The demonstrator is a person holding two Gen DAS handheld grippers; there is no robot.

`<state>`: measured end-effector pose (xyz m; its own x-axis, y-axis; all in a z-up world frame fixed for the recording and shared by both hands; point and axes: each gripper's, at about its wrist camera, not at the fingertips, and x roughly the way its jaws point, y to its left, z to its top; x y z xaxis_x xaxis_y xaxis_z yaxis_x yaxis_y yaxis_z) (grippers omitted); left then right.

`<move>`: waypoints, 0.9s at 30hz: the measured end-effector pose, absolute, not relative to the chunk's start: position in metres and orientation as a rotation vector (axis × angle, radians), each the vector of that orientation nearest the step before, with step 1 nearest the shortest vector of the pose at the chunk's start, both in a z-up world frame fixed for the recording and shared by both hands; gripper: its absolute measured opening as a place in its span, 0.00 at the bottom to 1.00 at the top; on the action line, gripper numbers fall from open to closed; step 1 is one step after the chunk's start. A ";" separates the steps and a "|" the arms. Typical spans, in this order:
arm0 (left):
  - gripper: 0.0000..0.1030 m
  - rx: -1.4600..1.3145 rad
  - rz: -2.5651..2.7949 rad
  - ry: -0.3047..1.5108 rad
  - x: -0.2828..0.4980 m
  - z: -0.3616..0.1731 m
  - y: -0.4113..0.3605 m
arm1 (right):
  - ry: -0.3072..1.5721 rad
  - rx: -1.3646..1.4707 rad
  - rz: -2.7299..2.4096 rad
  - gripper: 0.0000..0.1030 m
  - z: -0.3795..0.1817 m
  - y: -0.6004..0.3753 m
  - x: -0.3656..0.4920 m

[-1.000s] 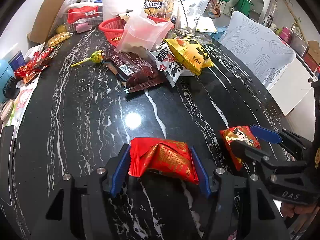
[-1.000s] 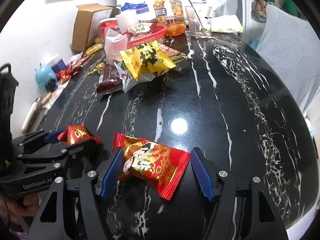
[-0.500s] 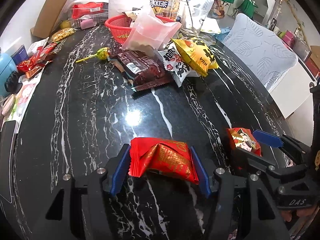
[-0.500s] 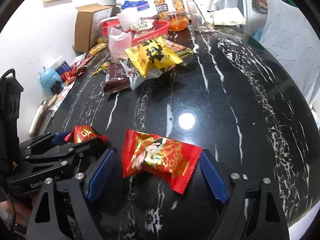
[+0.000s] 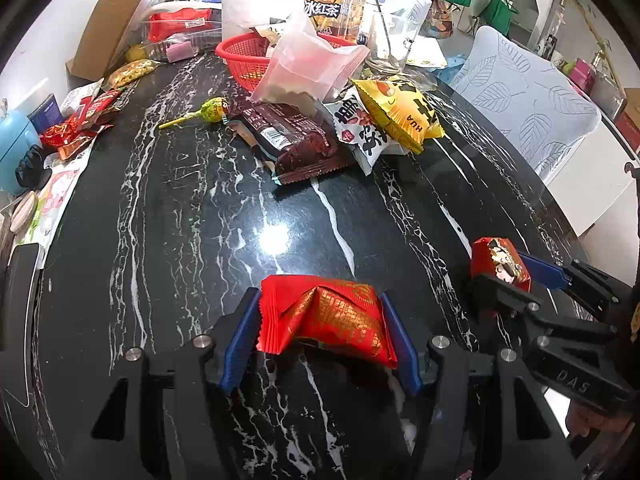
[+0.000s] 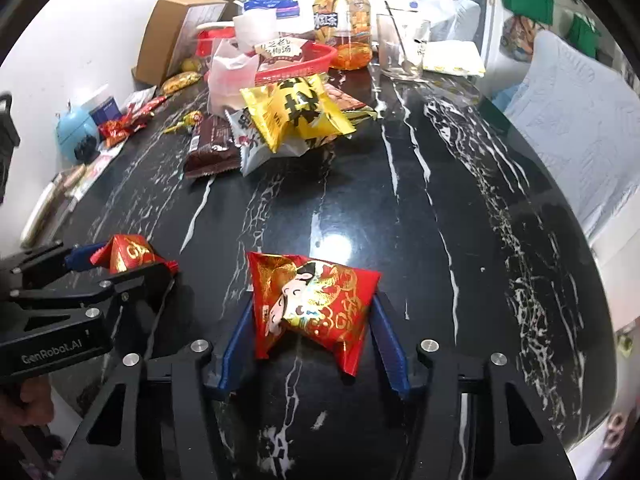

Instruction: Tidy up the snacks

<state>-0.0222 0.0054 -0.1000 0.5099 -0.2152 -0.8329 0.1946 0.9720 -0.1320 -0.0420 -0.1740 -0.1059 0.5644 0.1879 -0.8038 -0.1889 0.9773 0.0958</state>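
My left gripper (image 5: 324,320) is shut on a plain red-and-gold snack packet (image 5: 332,312), low over the black marble table (image 5: 180,220). It also shows at the left of the right wrist view as the left gripper (image 6: 120,260) with that packet (image 6: 128,256) in it. My right gripper (image 6: 312,320) has its jaws closing. Its blue pads press both sides of a red snack packet with a cartoon figure (image 6: 316,300), which bulges and crumples between them. The left wrist view shows the right gripper (image 5: 504,276) at the far right with the same packet (image 5: 500,264).
A pile at the back holds a yellow bag (image 5: 400,116), a brown packet (image 5: 296,144), a lollipop (image 5: 208,110) and a red basket (image 5: 244,60). A tea bottle (image 5: 332,8) and cardboard box (image 5: 116,12) stand behind. A white chair (image 5: 532,108) sits beyond the right edge.
My right gripper's jaws spread wide around the cartoon packet, then came in and squeezed it. The left gripper has kept its hold and has not moved.
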 end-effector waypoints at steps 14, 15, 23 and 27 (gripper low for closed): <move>0.57 -0.020 -0.277 0.980 -0.030 -0.087 0.000 | 0.932 0.089 0.278 0.45 -0.100 -0.180 -0.048; 0.57 -0.021 -0.280 0.977 -0.030 -0.085 -0.001 | 0.930 0.092 0.283 0.45 -0.099 -0.180 -0.048; 0.57 -0.026 -0.301 0.935 -0.028 -0.069 -0.002 | 0.911 0.101 0.330 0.45 -0.087 -0.178 -0.049; 0.57 -0.034 -0.307 0.908 -0.023 -0.060 -0.001 | 0.894 0.098 0.353 0.45 -0.079 -0.177 -0.045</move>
